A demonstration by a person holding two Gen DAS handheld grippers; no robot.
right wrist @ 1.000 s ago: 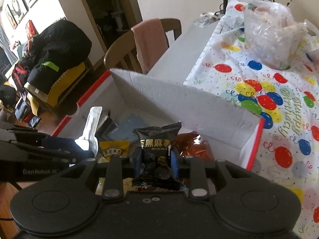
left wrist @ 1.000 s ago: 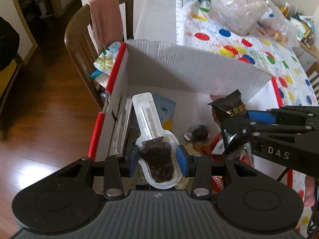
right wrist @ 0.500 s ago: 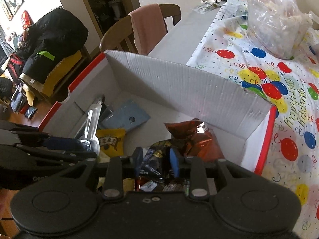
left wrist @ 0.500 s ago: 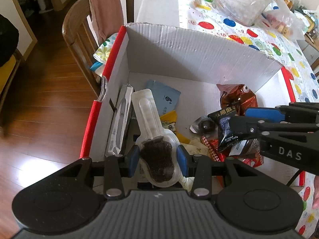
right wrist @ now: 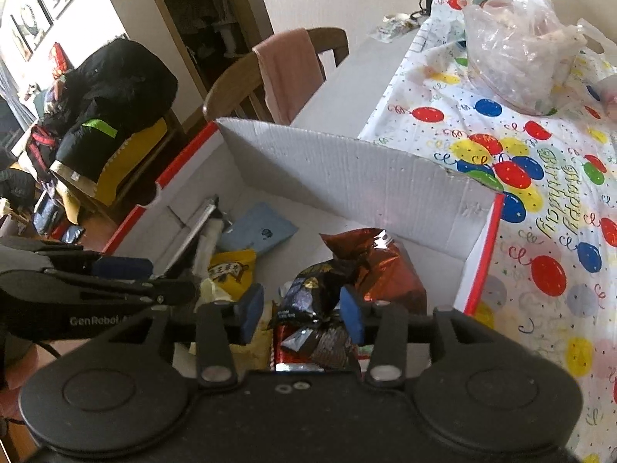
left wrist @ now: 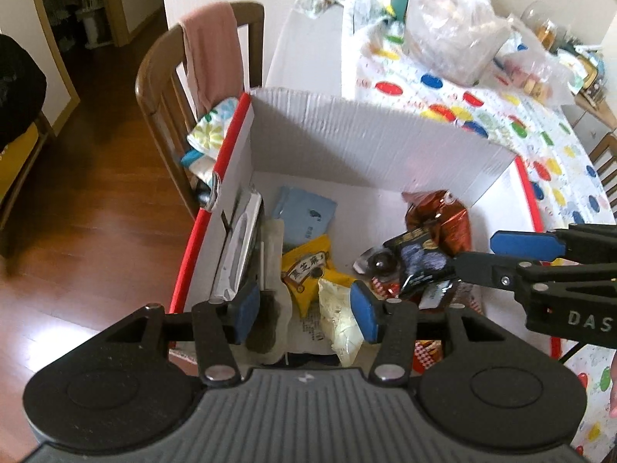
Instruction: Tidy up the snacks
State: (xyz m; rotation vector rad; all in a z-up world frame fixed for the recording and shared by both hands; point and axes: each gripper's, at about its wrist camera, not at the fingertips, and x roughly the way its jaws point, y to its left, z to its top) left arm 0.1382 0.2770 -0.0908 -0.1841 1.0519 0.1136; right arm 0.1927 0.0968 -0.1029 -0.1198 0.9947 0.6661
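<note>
Both grippers just let go: L gripper (left wrist: 304,310) now wide apart, spoon pack (left wrist: 270,301) dropped in box (left wrist: 366,146), R gripper (right wrist: 302,310) released too, black pkt (right wrist: 308,297) on pile, so two snacks stowed.

Bright daylight, floor (left wrist: 73,270) glare, fisheye-bent edges, perhaps slight motion blur.
</note>
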